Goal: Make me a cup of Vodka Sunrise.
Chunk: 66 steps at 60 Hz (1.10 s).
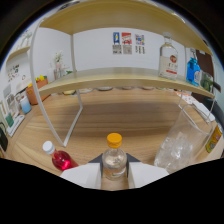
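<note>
Although the small clear bottle with the yellow cap looked light, its smooth rounded wall would likely be slippery, and the liquid inside would shift its weight if it were tipped; it stood between the fingers of the gripper, whose white pads lay against its lower body on both sides, so the gripper appeared closed on it low down; a hold there, on the widest part below the shoulder, seemed the safest, since the neck was narrow and the cap could turn. Beside the fingers on one side lay a bottle of red liquid with a white cap, tilted on the wood; on the other side stood a clear plastic cup of ice, thin-walled and probably easy to crush or knock over. The surface was a pale wooden counter; beyond it rose a white wire-framed shelf carrying a larger clear spirit bottle and a blue bottle; small labels hung on the white back wall; more jars crowded the far side of the counter.
</note>
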Each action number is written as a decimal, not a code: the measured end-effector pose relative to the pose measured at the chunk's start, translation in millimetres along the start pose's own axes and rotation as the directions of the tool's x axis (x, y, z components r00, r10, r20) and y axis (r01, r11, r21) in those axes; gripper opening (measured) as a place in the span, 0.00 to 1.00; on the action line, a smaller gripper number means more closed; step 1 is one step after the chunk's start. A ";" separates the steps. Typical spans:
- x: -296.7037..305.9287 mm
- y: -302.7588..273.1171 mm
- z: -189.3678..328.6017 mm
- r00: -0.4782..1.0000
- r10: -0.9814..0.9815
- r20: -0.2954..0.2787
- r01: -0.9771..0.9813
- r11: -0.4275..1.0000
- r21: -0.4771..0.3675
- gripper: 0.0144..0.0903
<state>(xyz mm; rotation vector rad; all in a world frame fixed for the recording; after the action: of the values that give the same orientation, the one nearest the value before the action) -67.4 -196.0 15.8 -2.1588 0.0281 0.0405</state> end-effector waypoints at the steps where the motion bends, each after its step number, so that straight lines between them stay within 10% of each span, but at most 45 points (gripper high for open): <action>1: -0.1 0.4 -0.4 1.000 -0.004 0.000 0.004 1.000 -0.001 0.29; 15: -0.1 8.4 -6.7 1.000 -0.019 0.011 0.020 0.999 -0.034 0.34; 28: 0.3 -23.3 -50.7 0.998 -0.046 0.036 0.045 0.999 0.016 0.94; 66: 123.3 -130.0 -224.2 0.996 -0.047 -0.077 0.062 0.976 0.209 0.95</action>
<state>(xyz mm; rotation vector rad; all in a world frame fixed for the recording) 64.6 -311.0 243.3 -1.9467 0.0138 -0.0696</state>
